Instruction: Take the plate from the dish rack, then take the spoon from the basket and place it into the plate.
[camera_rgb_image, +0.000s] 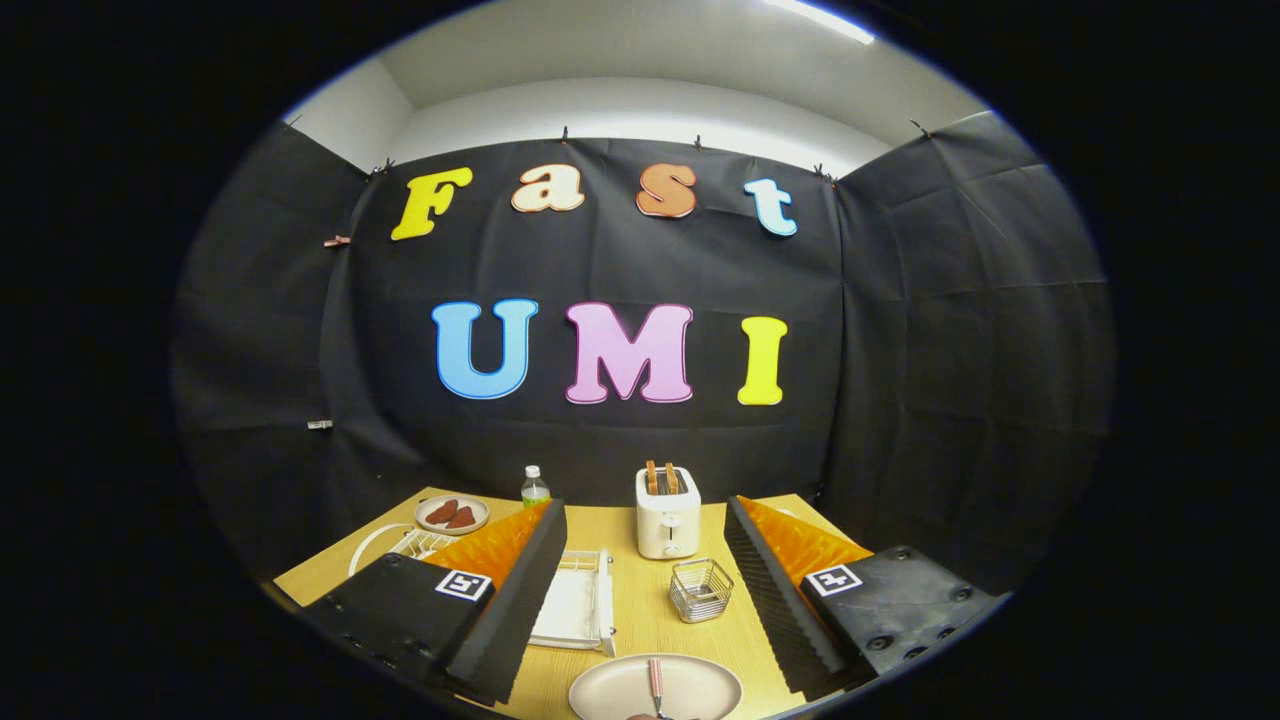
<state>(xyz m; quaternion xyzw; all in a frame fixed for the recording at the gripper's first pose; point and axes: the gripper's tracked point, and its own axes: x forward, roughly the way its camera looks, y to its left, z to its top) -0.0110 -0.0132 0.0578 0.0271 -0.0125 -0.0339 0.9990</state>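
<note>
A beige plate (655, 688) lies on the wooden table (650, 620) between my two fingers, close to me. A spoon with a ribbed pinkish handle (656, 685) rests in the plate, handle pointing away. My gripper (645, 590) stands open above the table, fingers wide apart with nothing between them. The small wire basket (700, 589) stands just ahead, nearer the right finger, and looks empty. The white dish rack (575, 605) sits beside the left finger, which partly hides it.
A white toaster (668, 512) with two slices stands beyond the basket. At the far left are a small plate with reddish food (452, 514), a green-labelled bottle (534, 486) and a white wire rack part (400, 545). Black cloth walls close the booth.
</note>
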